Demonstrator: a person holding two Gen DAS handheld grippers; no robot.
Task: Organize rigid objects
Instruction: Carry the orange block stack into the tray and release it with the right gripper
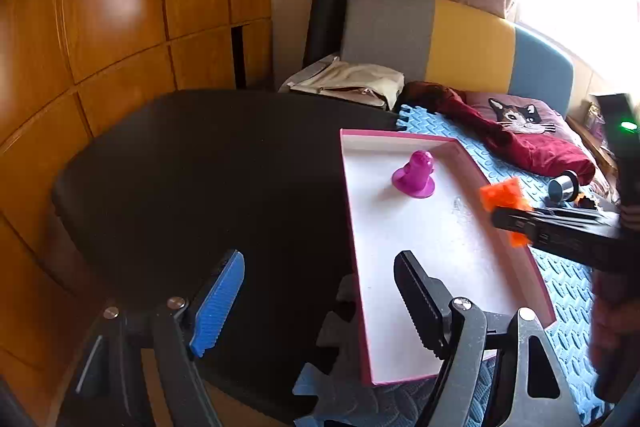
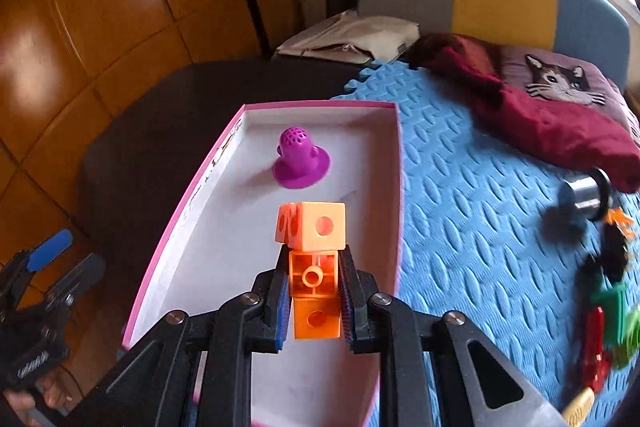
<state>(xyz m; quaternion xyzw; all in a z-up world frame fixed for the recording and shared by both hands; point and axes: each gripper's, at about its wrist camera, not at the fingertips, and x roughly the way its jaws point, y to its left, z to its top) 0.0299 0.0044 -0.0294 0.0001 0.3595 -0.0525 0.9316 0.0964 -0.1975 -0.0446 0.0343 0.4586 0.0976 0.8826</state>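
A pink-rimmed white box (image 2: 400, 187) lies on the blue foam mat, with a purple perforated toy (image 2: 300, 159) standing at its far end. My right gripper (image 2: 314, 291) is shut on a stack of orange linked cubes (image 2: 316, 227) and holds it over the box's middle. In the left wrist view the same box (image 1: 352, 227) and purple toy (image 1: 414, 174) show. The orange cubes (image 1: 504, 197) hang in the right gripper (image 1: 510, 219) above the box's right rim. My left gripper (image 1: 320, 303) is open with nothing between its fingers, over the box's near-left corner and the dark surface.
A metal cylinder (image 2: 588, 195), green and red toys (image 2: 612, 319) and a yellow piece (image 2: 580, 403) lie on the blue mat (image 2: 480, 187) to the right. A dark red cloth (image 2: 552, 131) and cat cushion (image 2: 560, 79) sit behind. Wooden cabinets stand at left.
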